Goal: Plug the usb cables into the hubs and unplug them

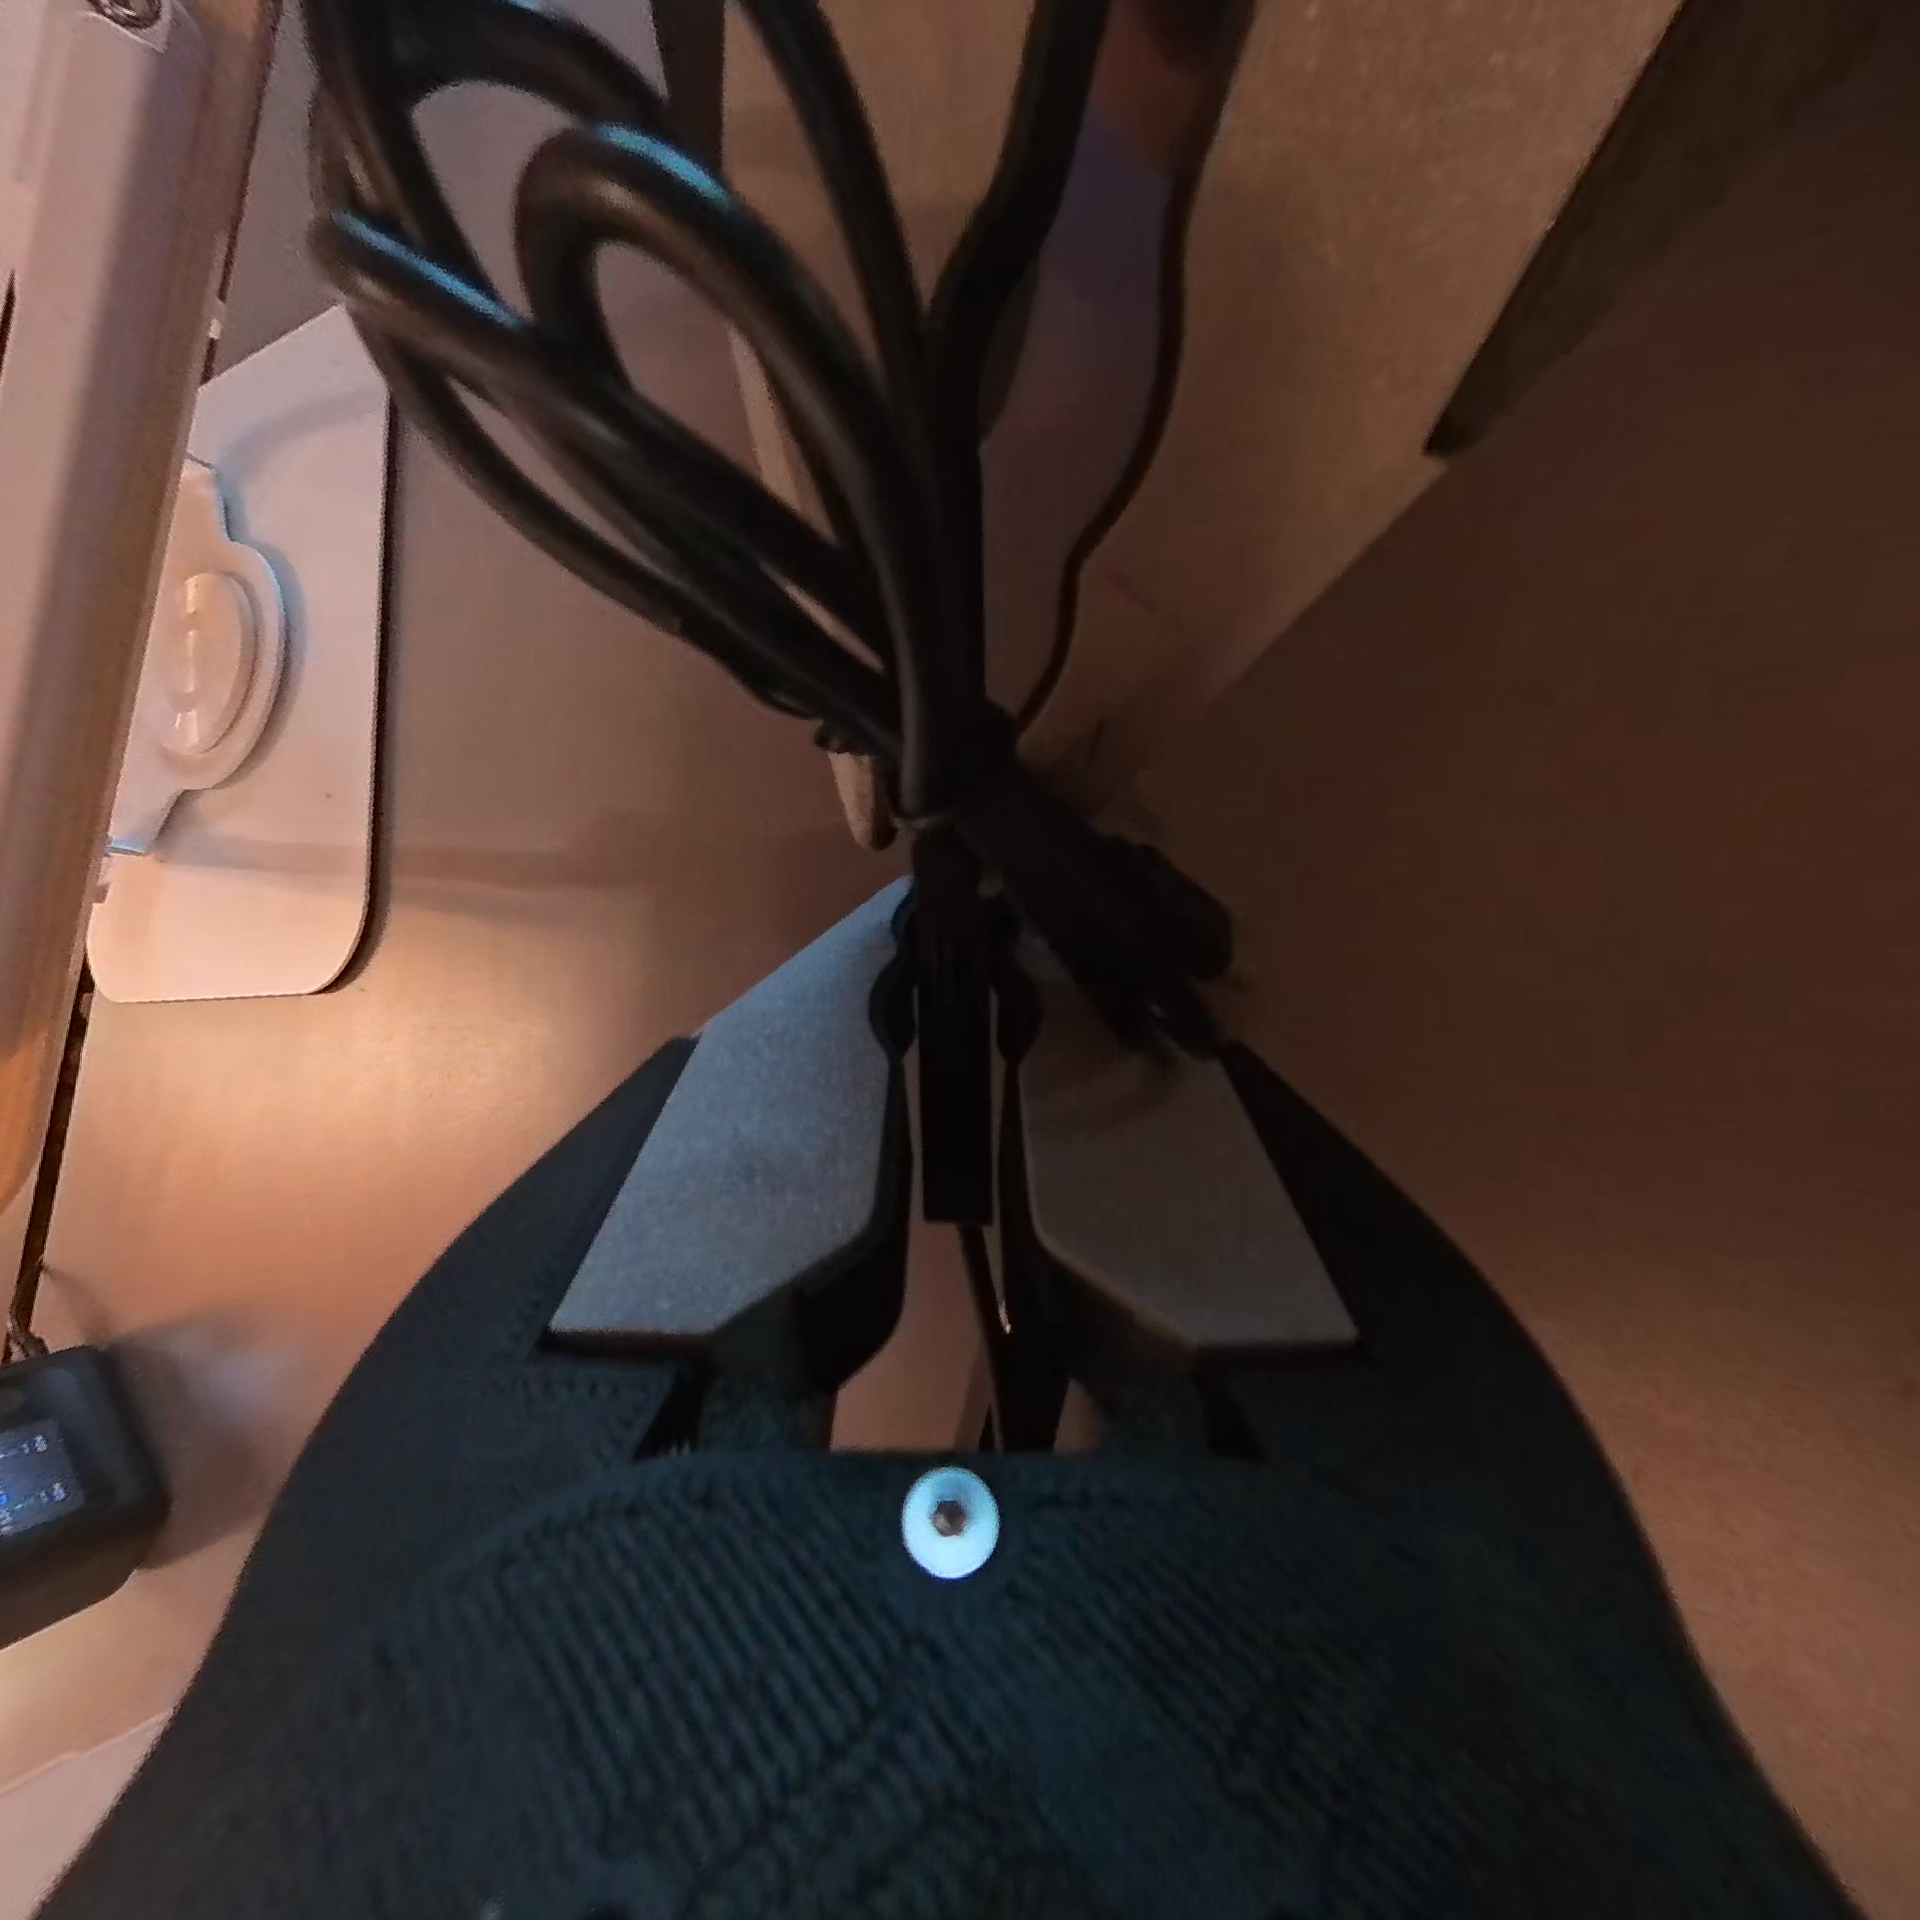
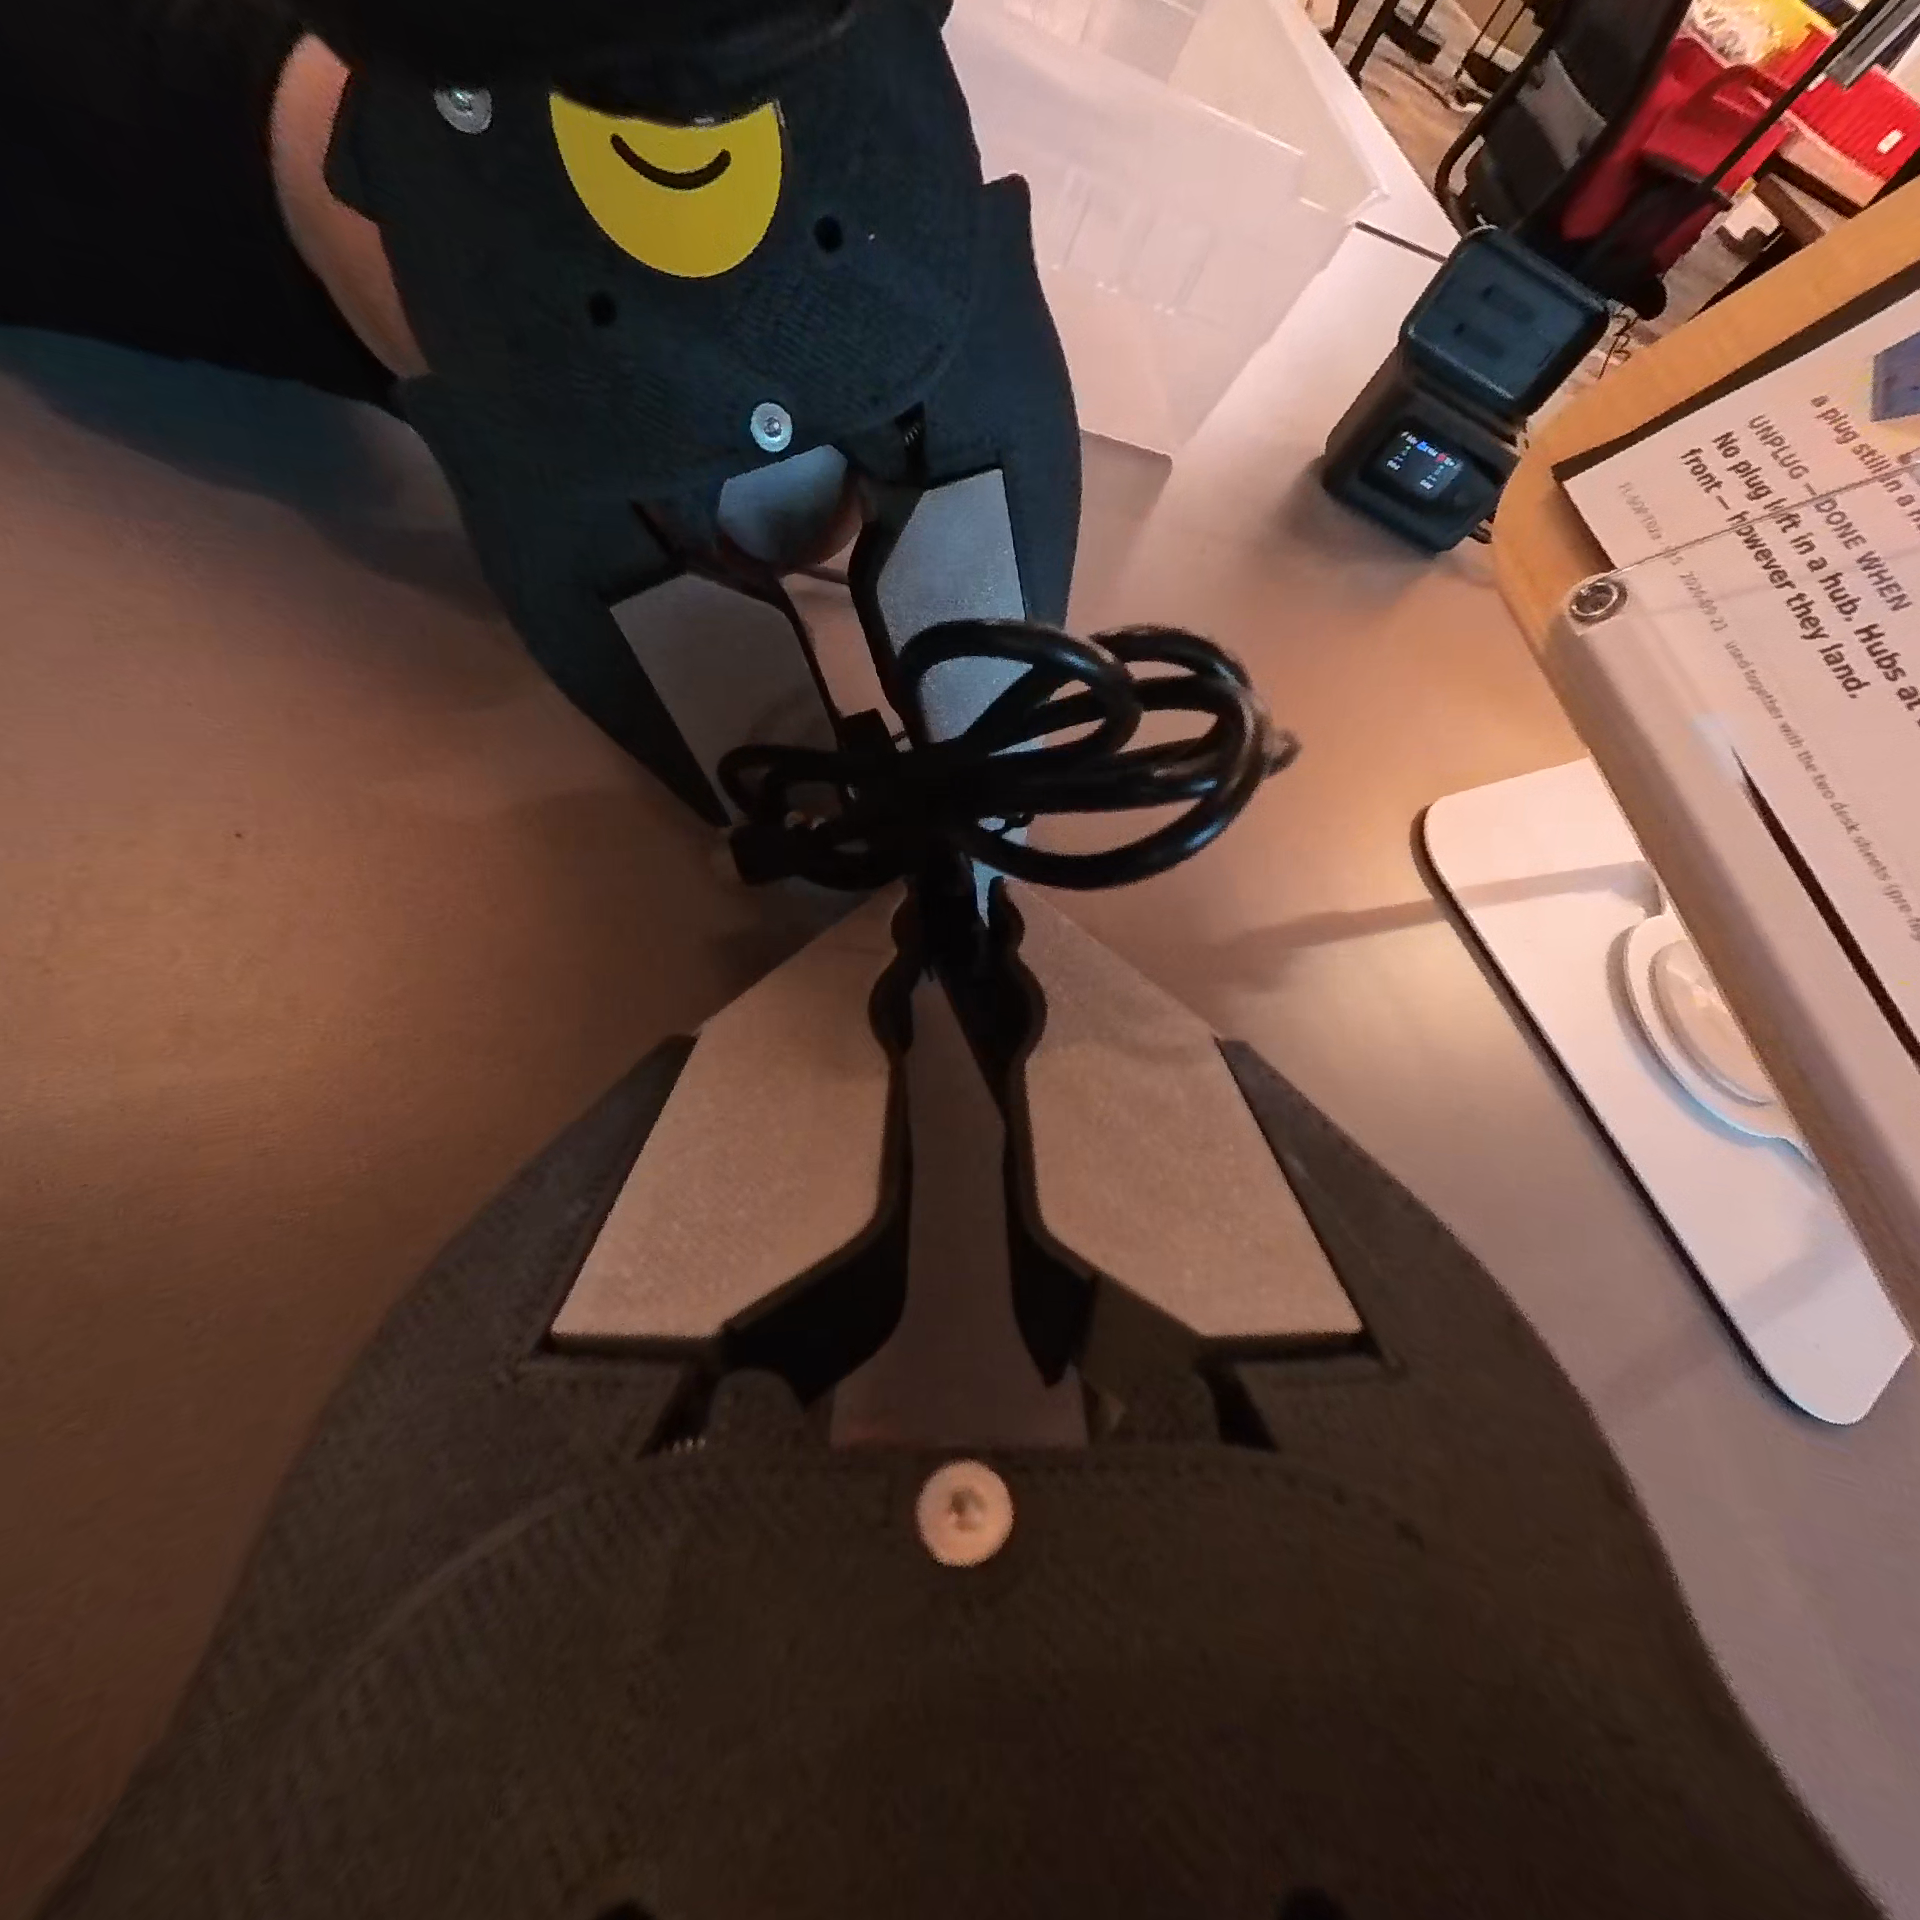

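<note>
The smooth tan table (image 2: 260,831) fills most of both views, matte and lit warm. At its right edge in the right wrist view a white rounded-corner mat (image 2: 1538,997) lies flat under a clear-fronted sign board (image 2: 1766,644) in a wood frame. Beyond it sits a small boxy black camera (image 2: 1444,457) with a lit screen. The left gripper (image 1: 954,956), coarse black ribbed plastic with 2 grey gritty pads, is nearly closed on the bundled black usb cable (image 1: 727,436), whose glossy loops hang above the table. The right gripper (image 2: 951,935), same build, is pinched nearly closed on that bundle's tied middle, facing the left one.
</note>
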Motion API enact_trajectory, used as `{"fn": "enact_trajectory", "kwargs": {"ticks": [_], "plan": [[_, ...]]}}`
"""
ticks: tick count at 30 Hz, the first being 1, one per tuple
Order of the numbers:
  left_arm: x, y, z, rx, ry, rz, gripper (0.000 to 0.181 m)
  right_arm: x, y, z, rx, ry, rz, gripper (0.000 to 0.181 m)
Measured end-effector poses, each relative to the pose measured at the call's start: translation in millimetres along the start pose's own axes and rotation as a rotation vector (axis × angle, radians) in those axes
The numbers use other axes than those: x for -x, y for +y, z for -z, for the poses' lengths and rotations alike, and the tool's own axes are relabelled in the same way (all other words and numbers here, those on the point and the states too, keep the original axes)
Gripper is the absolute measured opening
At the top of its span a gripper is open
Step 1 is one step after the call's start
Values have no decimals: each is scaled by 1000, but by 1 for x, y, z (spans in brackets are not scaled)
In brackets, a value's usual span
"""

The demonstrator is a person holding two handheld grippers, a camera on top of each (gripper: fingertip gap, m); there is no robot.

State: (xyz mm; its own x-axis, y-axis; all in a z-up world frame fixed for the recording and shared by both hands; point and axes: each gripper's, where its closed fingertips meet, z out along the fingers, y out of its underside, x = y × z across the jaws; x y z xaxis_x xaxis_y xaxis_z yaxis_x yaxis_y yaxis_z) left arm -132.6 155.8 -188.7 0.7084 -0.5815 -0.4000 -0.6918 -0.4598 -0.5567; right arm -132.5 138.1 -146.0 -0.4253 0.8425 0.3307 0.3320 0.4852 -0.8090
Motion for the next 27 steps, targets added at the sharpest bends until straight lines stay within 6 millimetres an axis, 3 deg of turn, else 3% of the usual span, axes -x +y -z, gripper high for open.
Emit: {"fn": "enact_trajectory", "kwargs": {"ticks": [9,13,20,21,23,25,27], "plan": [[-11,1,-3,-18,103,39,8,7,6,-1,21,-72,-34,6],[-21,0,5,-45,249,123,9,13,2,2,-21,-154,-111,5],[-16,-6,19,-114,270,145,9,8,-13,10,-153,-240,-343,3],[-15,-7,21,-122,266,149,8,5,-23,13,-223,-253,-387,5],[-21,9,8,-19,258,113,12,-13,-73,56,-629,-357,-559,3],[-23,-2,3,-57,234,109,9,-36,-71,71,-655,-232,-570,3],[-14,-6,-1,-85,203,155,9,-36,-58,70,-532,-124,-482,3]]}}
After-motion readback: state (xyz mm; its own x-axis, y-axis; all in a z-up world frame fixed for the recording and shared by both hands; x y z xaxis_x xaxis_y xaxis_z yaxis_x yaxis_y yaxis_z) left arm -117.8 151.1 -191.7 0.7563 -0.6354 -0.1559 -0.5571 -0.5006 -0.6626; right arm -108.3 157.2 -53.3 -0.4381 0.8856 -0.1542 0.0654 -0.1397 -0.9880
